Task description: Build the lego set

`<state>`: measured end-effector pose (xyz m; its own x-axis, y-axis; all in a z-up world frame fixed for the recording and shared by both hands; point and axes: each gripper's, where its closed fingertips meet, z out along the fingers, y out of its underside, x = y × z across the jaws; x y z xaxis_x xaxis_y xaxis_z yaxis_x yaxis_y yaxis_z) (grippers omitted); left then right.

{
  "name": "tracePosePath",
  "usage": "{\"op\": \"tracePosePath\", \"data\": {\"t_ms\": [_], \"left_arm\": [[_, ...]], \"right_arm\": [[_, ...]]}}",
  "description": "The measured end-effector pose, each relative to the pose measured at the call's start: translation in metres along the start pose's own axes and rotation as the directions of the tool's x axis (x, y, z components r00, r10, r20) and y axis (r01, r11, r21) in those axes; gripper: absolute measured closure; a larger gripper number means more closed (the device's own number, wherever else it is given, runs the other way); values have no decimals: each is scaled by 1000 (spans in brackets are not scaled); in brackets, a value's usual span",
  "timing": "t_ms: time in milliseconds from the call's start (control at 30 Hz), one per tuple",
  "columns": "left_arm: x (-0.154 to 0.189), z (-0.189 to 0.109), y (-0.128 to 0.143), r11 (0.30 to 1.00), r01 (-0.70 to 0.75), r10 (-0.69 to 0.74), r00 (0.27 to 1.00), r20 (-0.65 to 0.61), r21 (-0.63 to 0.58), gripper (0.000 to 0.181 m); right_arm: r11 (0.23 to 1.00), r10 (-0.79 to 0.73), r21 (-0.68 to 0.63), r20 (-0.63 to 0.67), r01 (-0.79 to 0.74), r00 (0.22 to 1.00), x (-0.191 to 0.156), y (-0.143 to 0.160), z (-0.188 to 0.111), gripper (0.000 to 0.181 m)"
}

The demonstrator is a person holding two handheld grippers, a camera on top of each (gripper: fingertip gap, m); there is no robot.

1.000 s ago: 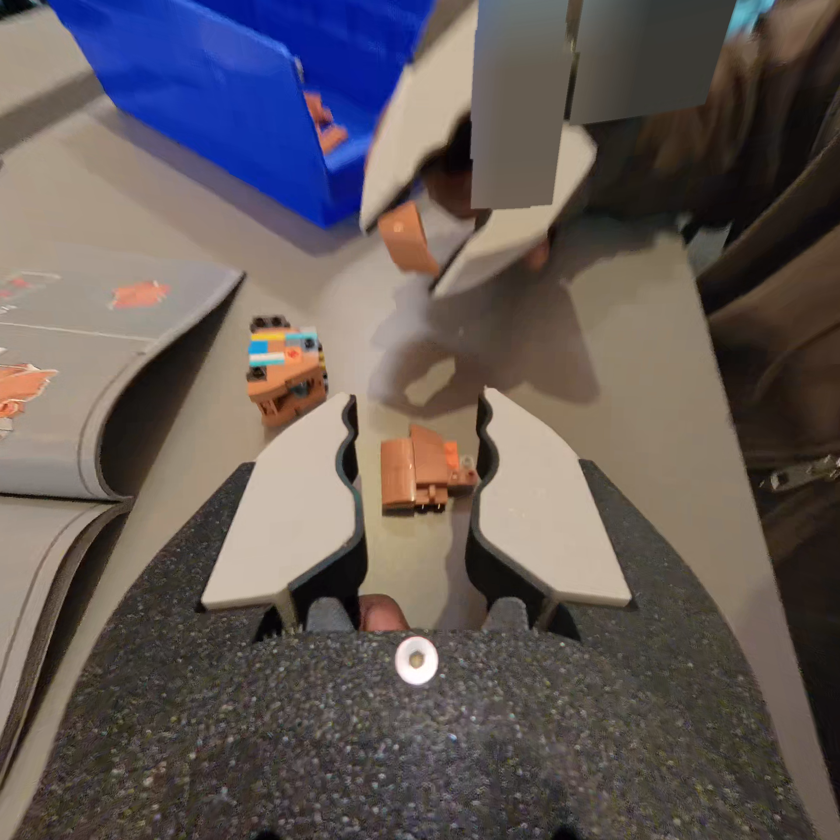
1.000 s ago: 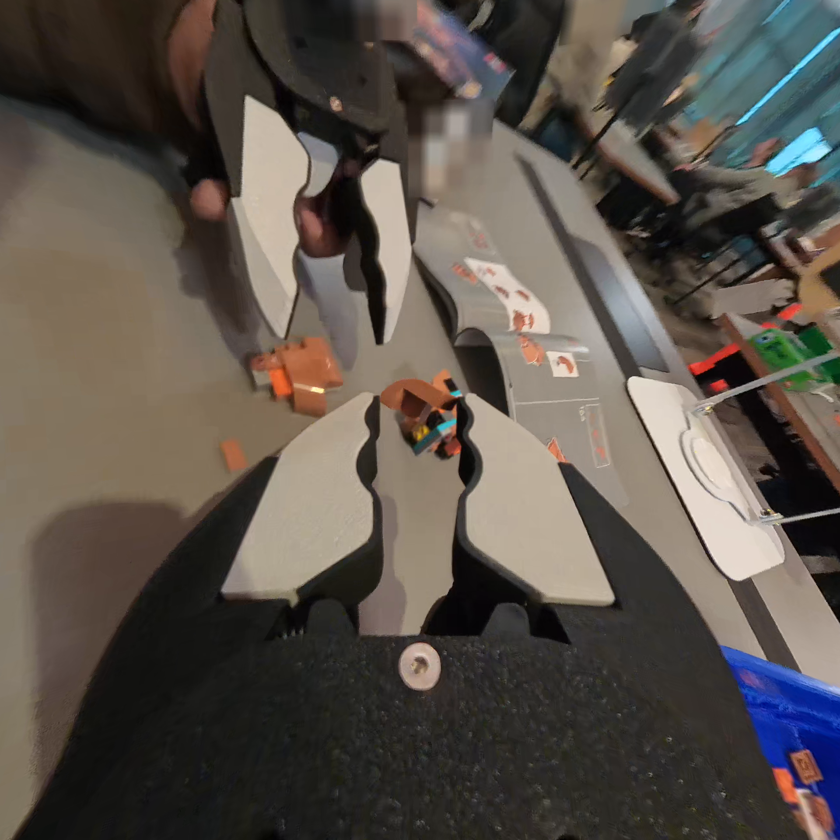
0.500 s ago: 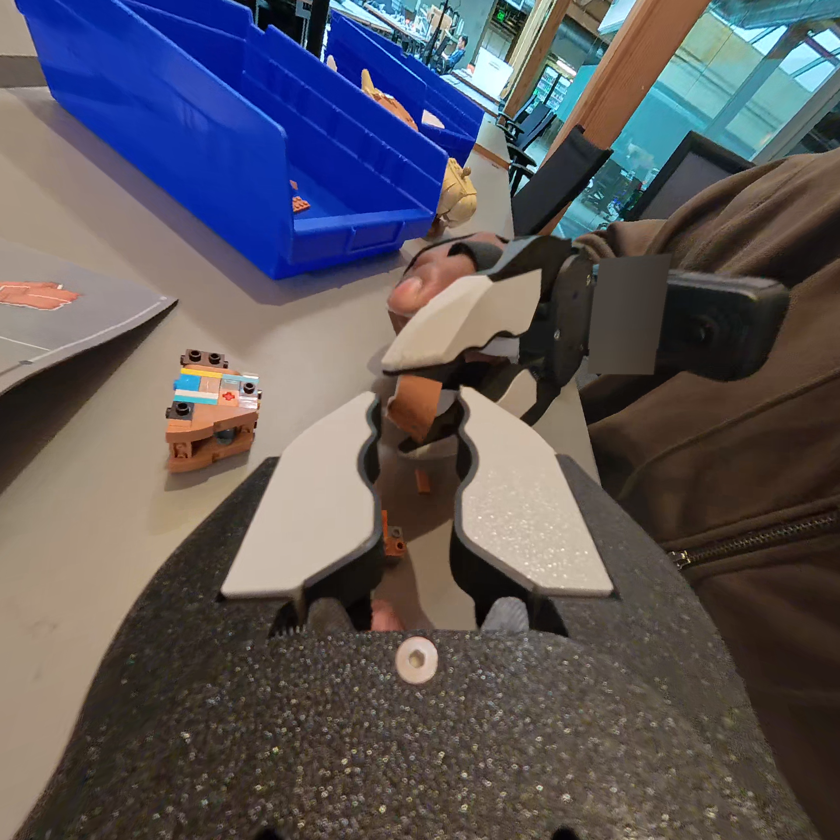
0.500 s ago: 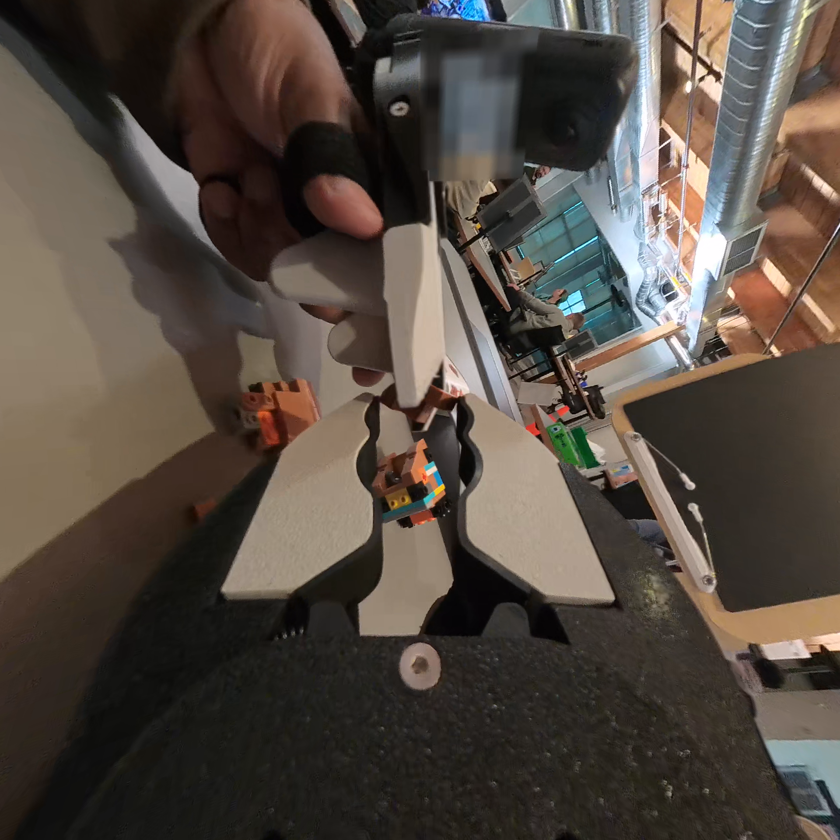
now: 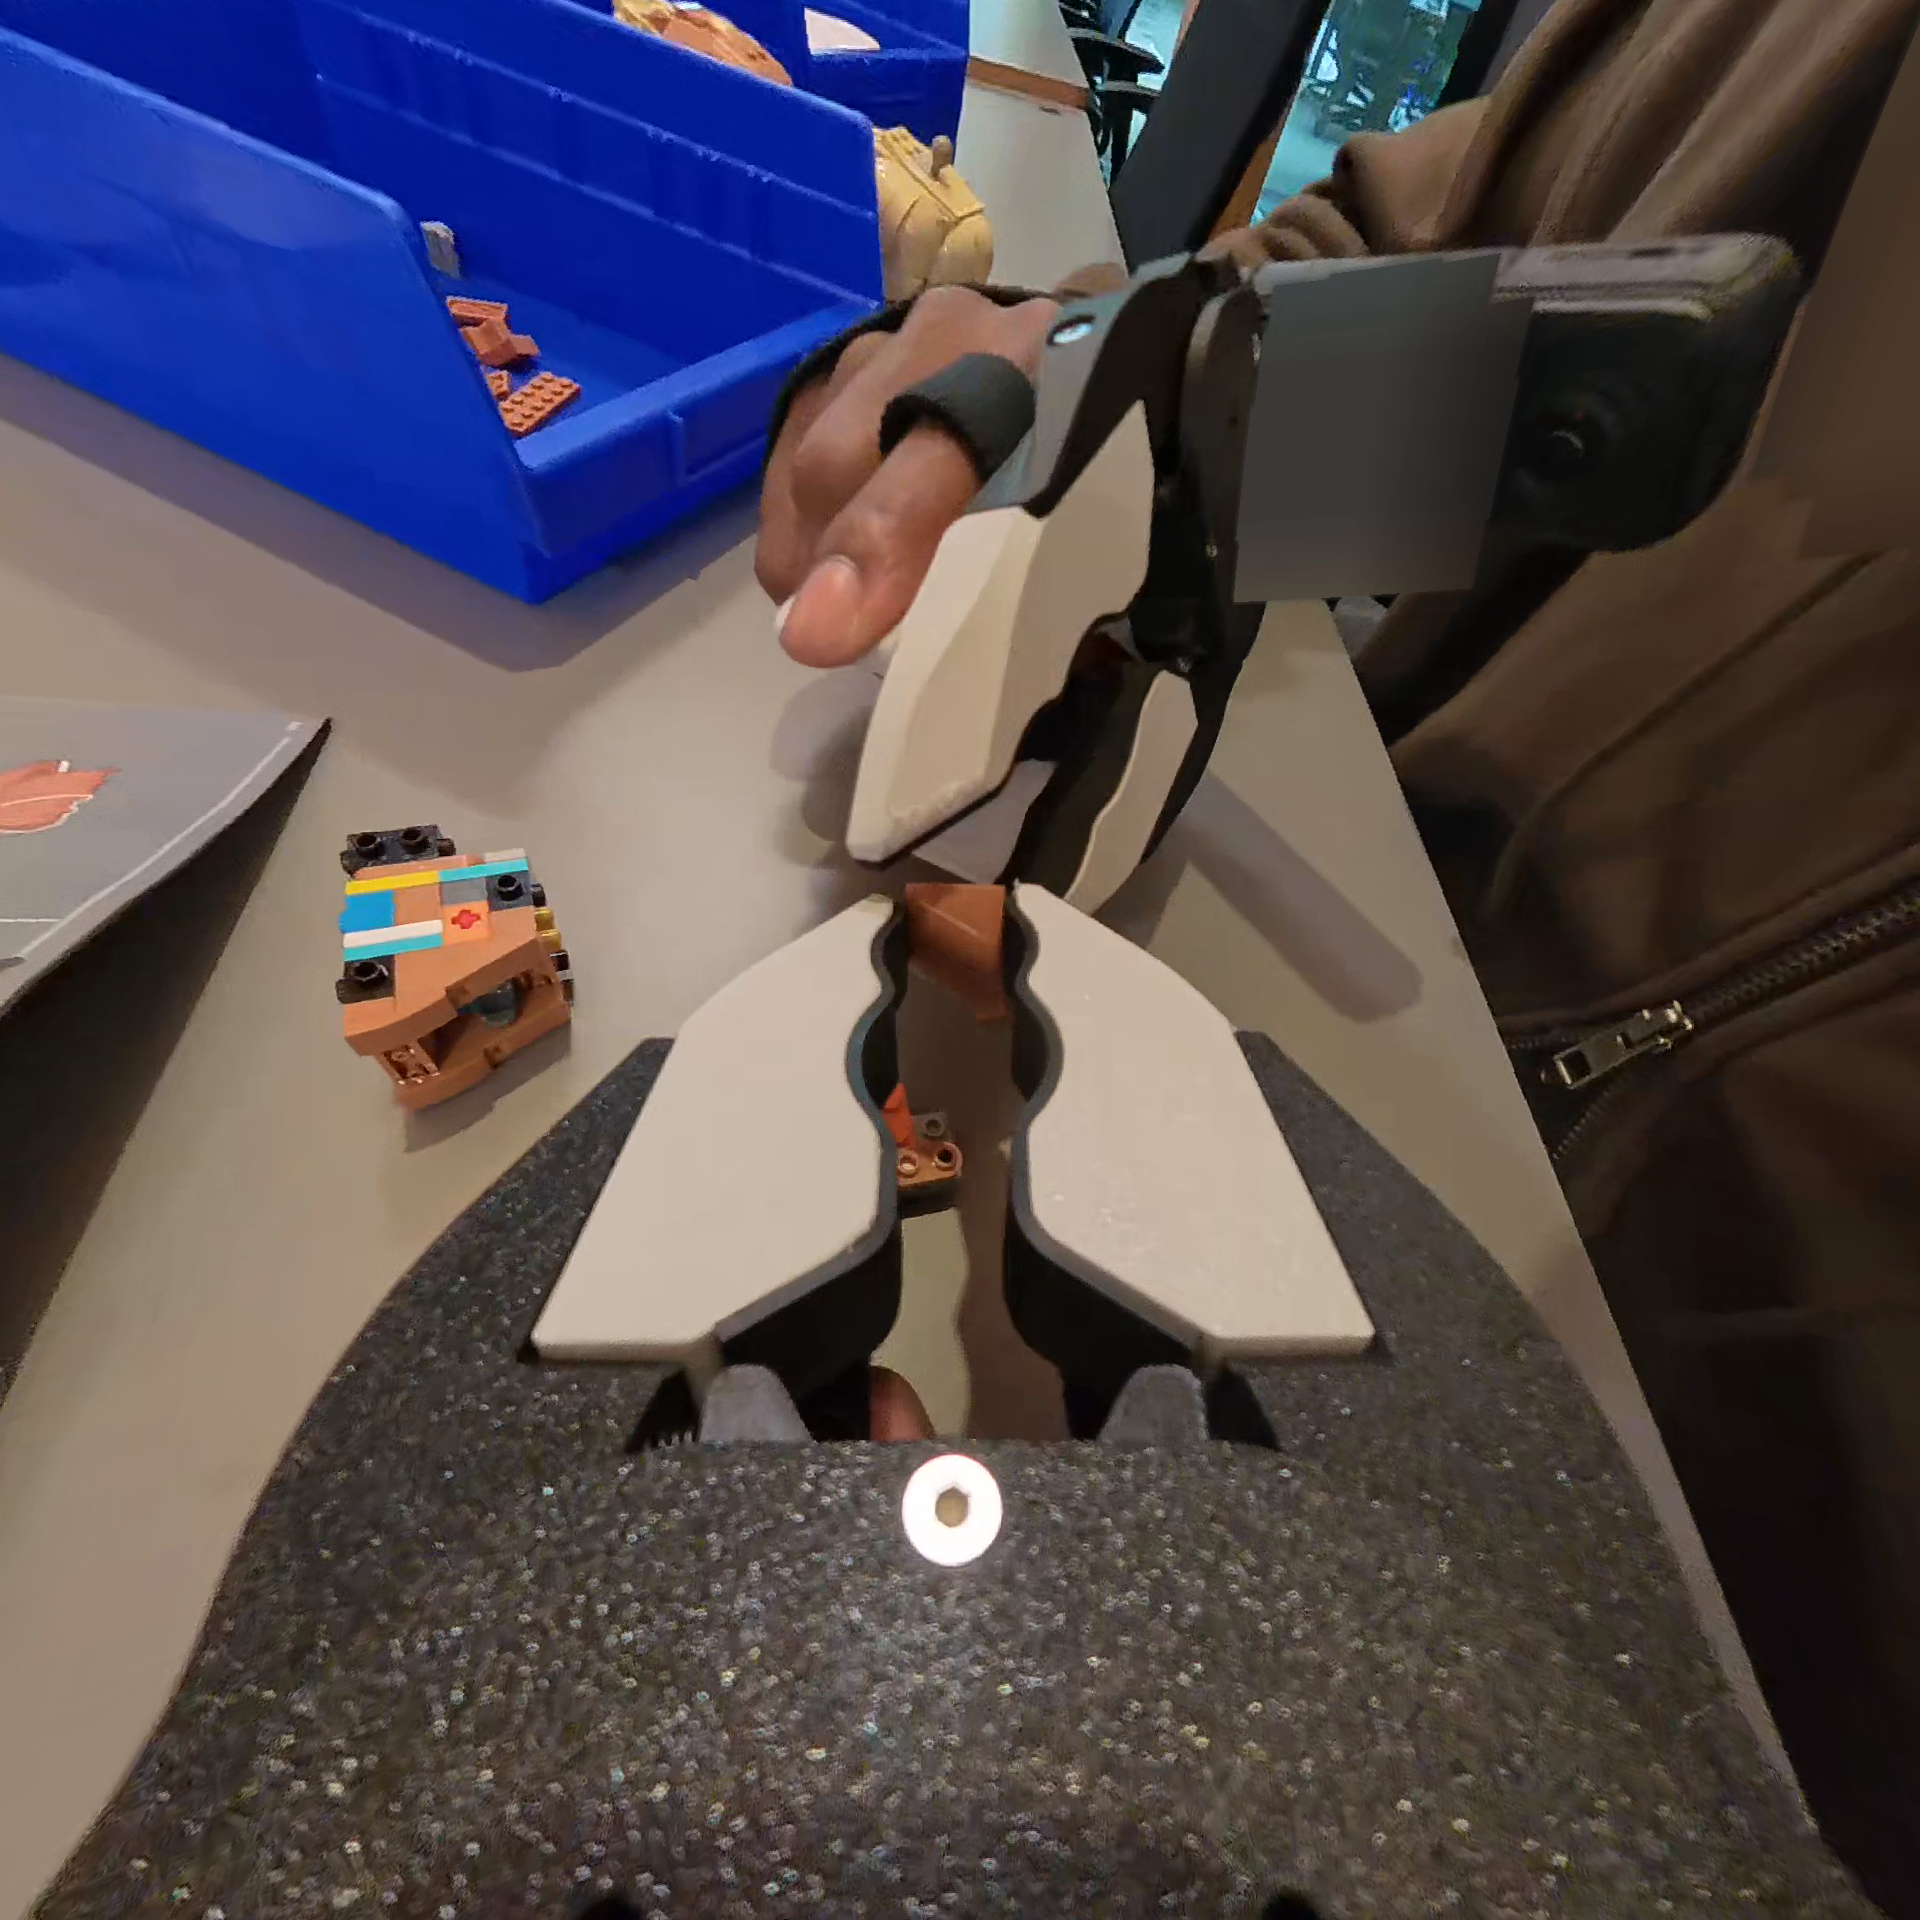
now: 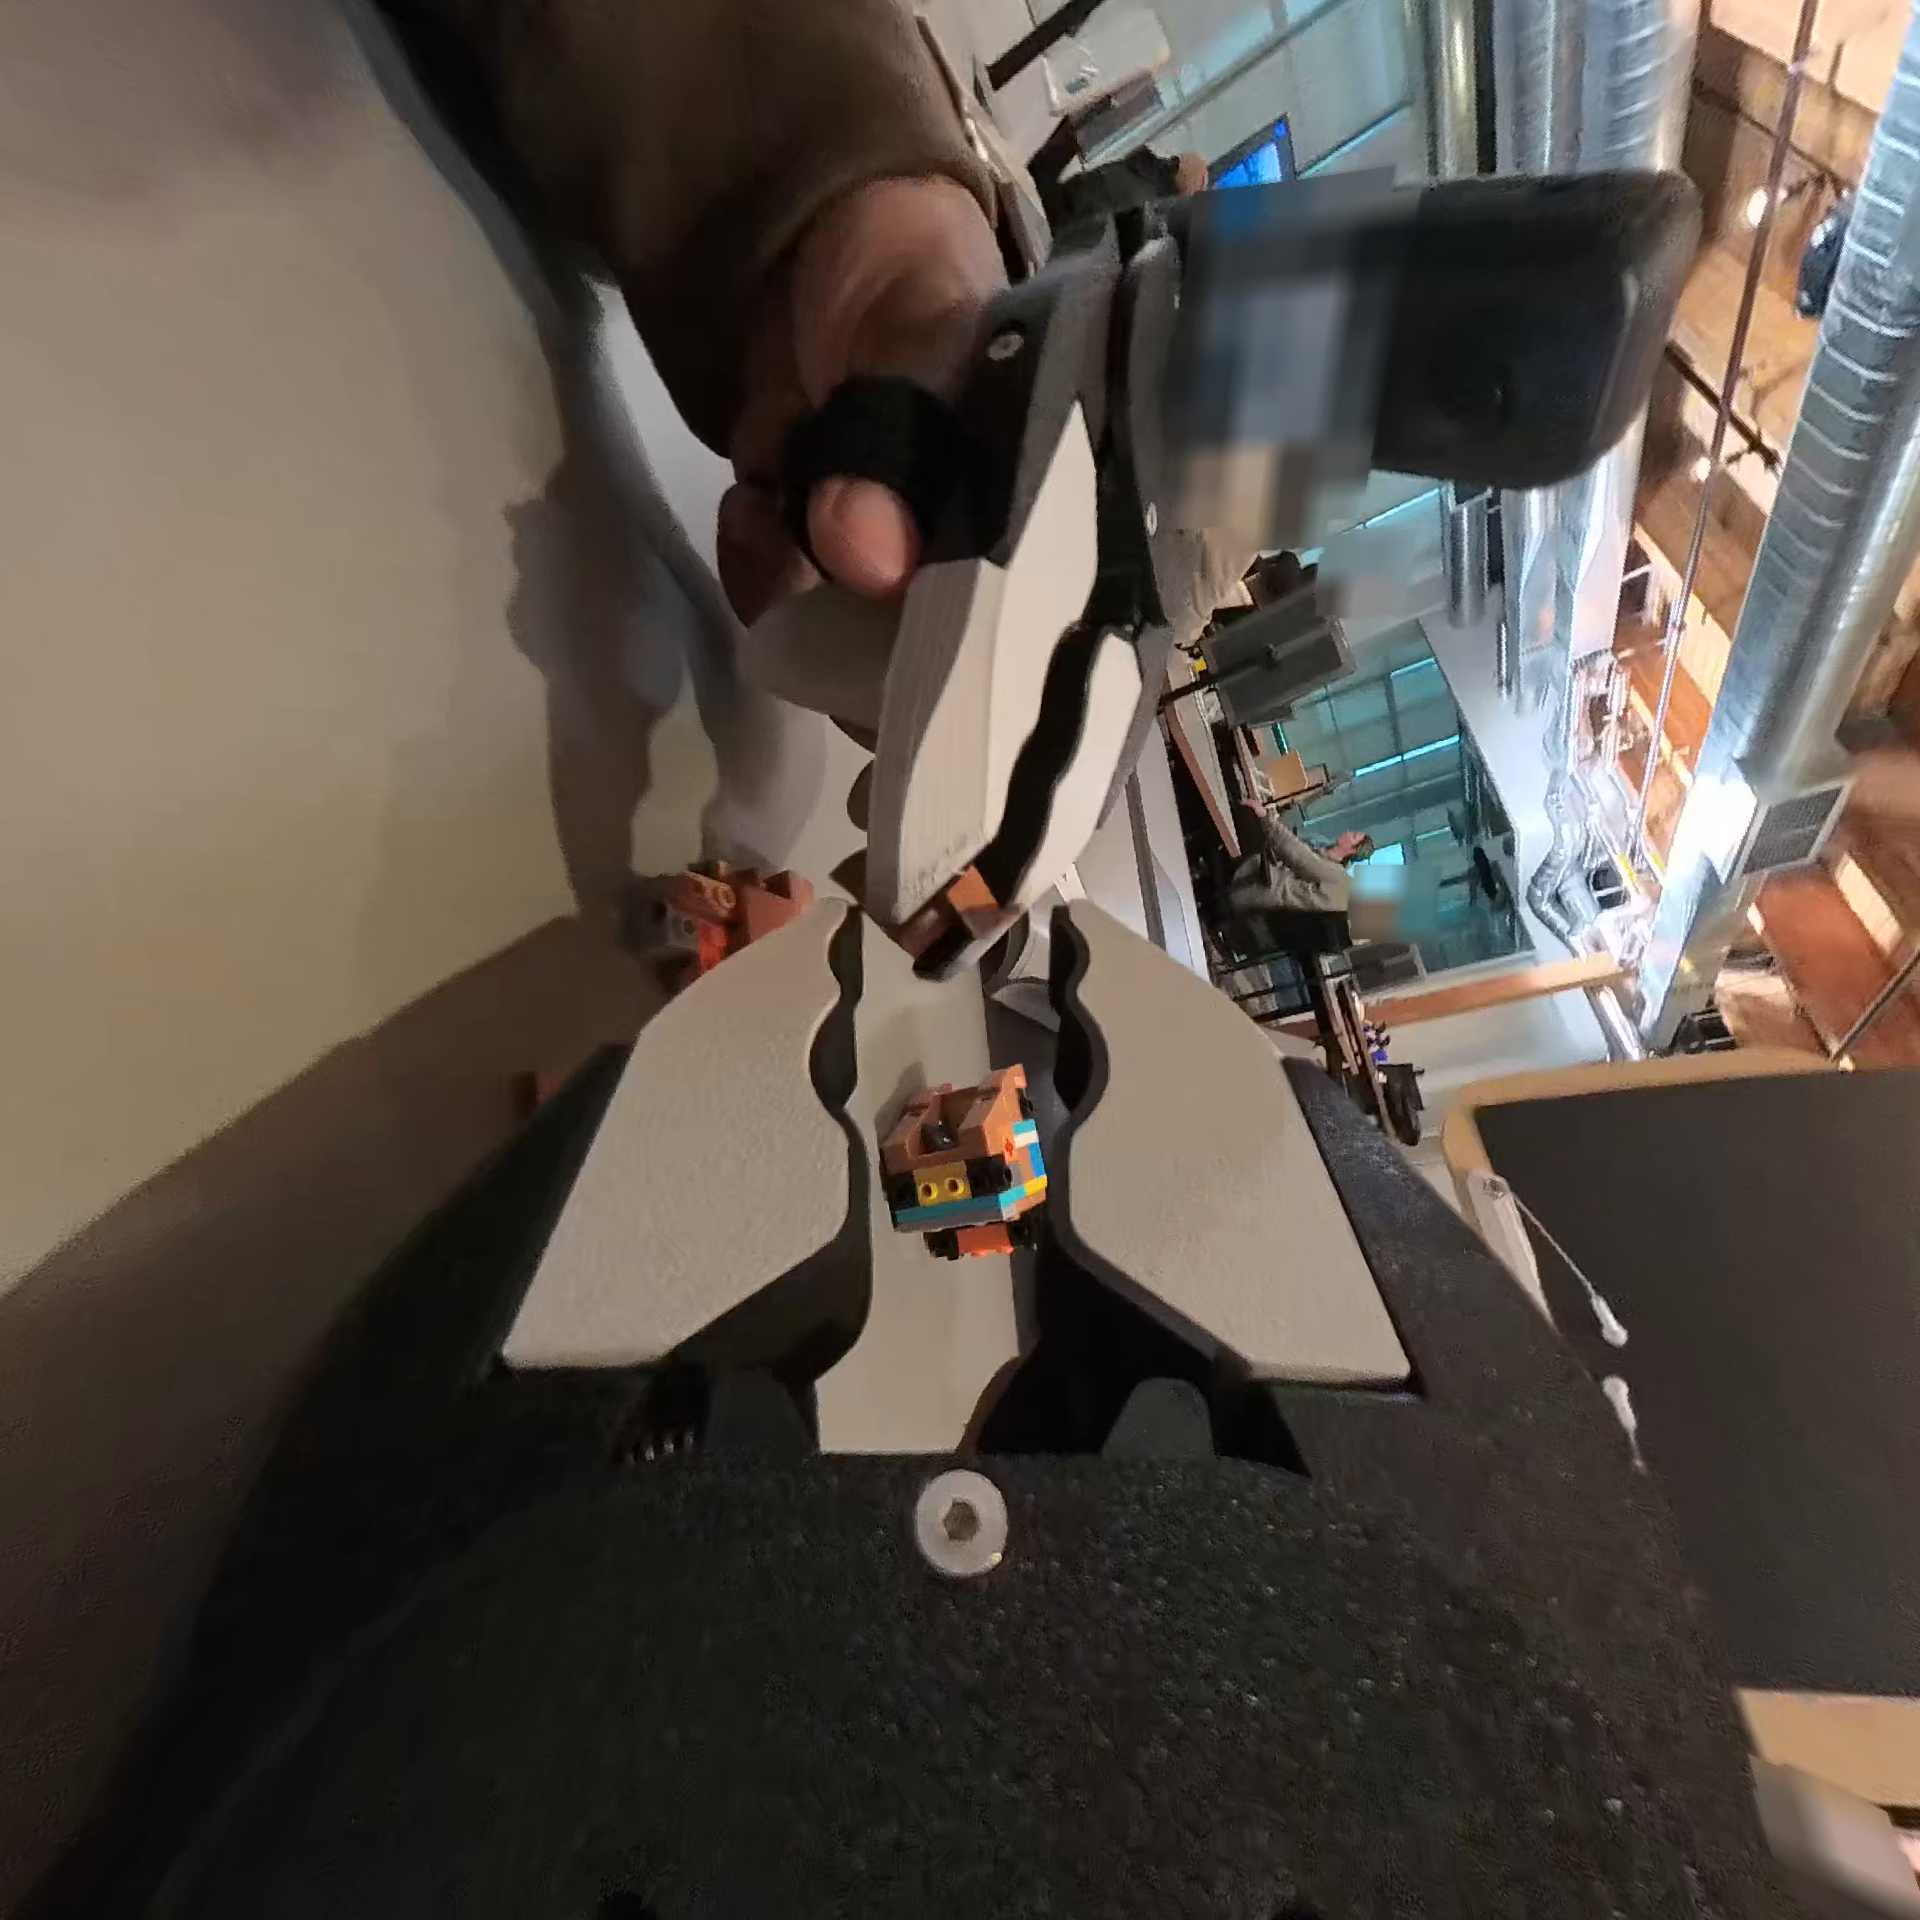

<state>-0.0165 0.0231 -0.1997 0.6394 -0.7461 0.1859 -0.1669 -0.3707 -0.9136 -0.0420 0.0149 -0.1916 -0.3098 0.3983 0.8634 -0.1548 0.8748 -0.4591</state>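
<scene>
My left gripper [image 5: 954, 914] is shut on a small brown lego piece [image 5: 956, 945] and holds it above the table. In the right wrist view the left gripper [image 6: 956, 914] shows end on, with the brown piece [image 6: 966, 899] pinched at its tips. My right gripper [image 6: 951, 925] is open, its fingertips either side of that piece and apart from it. It also shows in the left wrist view [image 5: 987, 868], just above the piece. A multicoloured lego sub-build [image 5: 447, 966] [image 6: 961, 1158] lies on the table. A small brown and orange sub-assembly [image 5: 925, 1143] [image 6: 717, 914] lies under my left gripper.
Blue bins [image 5: 312, 312] with loose brown pieces [image 5: 509, 353] stand at the back left. An open instruction booklet [image 5: 125, 821] lies at the left. A tan lego figure [image 5: 930, 223] stands behind the bins. A person's brown jacket [image 5: 1662, 935] fills the right.
The right gripper brought the brown piece between my left fingertips. The left gripper has shut on it and the right gripper has let go and opened slightly.
</scene>
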Motion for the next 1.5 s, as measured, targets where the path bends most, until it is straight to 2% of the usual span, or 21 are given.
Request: {"op": "tracePosePath", "data": {"t_ms": [133, 367, 533, 700, 833, 1067, 1167, 1333, 1500], "left_arm": [[-4, -1, -3, 994, 100, -99, 995, -20, 36, 164], [0, 5, 0, 994, 103, -102, 994, -35, 23, 164], [-9, 1, 1, 996, 91, -91, 995, 27, 19, 153], [-18, -1, 10, 996, 83, -80, 993, 84, -32, 152], [-22, -2, 18, 993, 83, -74, 991, 110, -80, 152], [-24, -6, 18, 993, 89, -79, 989, 124, -76, 152], [-25, -7, 18, 992, 95, -84, 988, 130, -78, 152], [-25, -9, 19, 992, 96, -84, 987, 135, -87, 152], [-25, -8, 18, 993, 87, -75, 988, 135, -81, 152]], "right_arm": [[1000, 1, 3, -14, -1, 1000, 1, 0, 0, 148], [994, -108, -1, -24, 108, 994, -6, -1, -1, 159], [987, -127, -100, -4, 126, 992, -7, 19, -7, 160], [938, 34, -346, 154, 21, 988, -26, 71, -21, 159], [885, 180, -460, 189, -74, 965, -27, 86, -33, 159], [848, 359, -486, 235, -210, 903, -31, 83, -47, 152], [818, 459, -481, 217, -315, 861, -27, 83, -51, 150], [726, 621, -499, 181, -473, 762, -25, 86, -50, 149], [584, 762, -558, 128, -589, 634, -30, 95, -47, 149]]}}
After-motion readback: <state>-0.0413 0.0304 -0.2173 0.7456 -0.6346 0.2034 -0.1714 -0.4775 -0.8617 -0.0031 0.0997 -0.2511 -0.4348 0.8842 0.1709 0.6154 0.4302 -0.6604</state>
